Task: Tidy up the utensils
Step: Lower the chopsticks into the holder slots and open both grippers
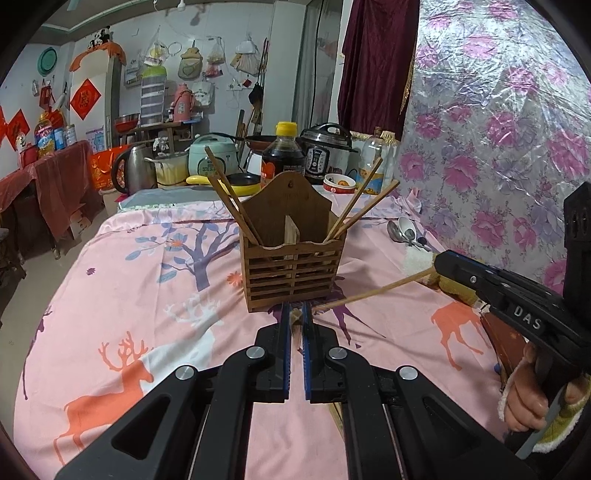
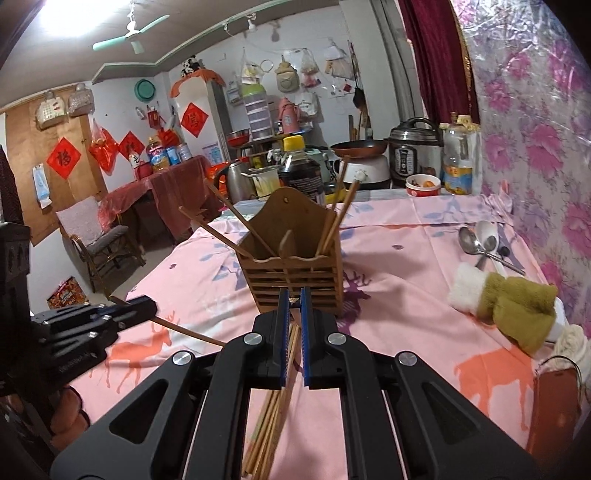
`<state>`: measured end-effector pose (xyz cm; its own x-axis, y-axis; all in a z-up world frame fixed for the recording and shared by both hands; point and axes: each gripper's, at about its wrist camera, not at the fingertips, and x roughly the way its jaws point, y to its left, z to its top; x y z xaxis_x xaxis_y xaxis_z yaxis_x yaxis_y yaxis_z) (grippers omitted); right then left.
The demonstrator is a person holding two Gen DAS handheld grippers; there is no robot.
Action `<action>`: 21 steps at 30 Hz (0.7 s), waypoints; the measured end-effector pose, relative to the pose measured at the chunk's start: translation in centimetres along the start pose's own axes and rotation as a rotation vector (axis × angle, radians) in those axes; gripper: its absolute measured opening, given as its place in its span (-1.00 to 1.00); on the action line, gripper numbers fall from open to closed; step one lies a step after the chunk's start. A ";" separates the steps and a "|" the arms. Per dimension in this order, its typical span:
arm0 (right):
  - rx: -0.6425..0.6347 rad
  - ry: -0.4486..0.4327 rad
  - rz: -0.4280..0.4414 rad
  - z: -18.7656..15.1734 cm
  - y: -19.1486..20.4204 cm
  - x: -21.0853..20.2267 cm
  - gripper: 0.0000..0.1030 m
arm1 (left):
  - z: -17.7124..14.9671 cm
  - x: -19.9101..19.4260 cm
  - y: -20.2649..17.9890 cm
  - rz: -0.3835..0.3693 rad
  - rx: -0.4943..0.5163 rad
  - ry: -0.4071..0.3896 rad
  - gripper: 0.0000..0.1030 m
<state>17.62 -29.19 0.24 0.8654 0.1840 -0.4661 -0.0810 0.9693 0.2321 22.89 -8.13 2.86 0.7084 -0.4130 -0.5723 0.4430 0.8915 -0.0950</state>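
One chopstick (image 1: 376,291) between both tongs (image 1: 296,314), seemingly clamped

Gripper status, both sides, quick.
Left gripper: closed on one chopstick.
Right gripper: closed on one chopstick.

1. White wall (image 2: 221,85) hung with bags and red paper squares.
2. Green ceiling fan (image 2: 131,35) beside a bright light.
3. Maroon curtain (image 1: 376,62).
4. Cushioned chair (image 2: 98,236) on the floor.
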 end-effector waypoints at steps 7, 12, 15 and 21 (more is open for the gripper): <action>0.012 -0.021 0.019 1.2 0.5 0.8 -0.89 | 1.0 1.4 0.4 -0.013 0.001 -0.001 -0.89; -0.023 -0.084 0.009 3.6 1.0 -0.5 -0.89 | 2.9 0.8 0.3 -0.013 0.028 -0.031 -0.89; -0.048 -0.108 0.007 5.4 1.5 -1.0 -0.89 | 4.9 0.1 0.1 -0.027 0.041 -0.051 -0.89; -0.095 -0.207 0.015 11.0 2.9 -2.1 -0.89 | 11.6 -1.9 -0.7 -0.029 0.089 -0.145 -0.89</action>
<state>20.96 -28.55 11.26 0.9458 0.1710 -0.2762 -0.1327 0.9795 0.1518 27.63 -10.11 13.42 0.7635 -0.4667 -0.4463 0.5067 0.8614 -0.0340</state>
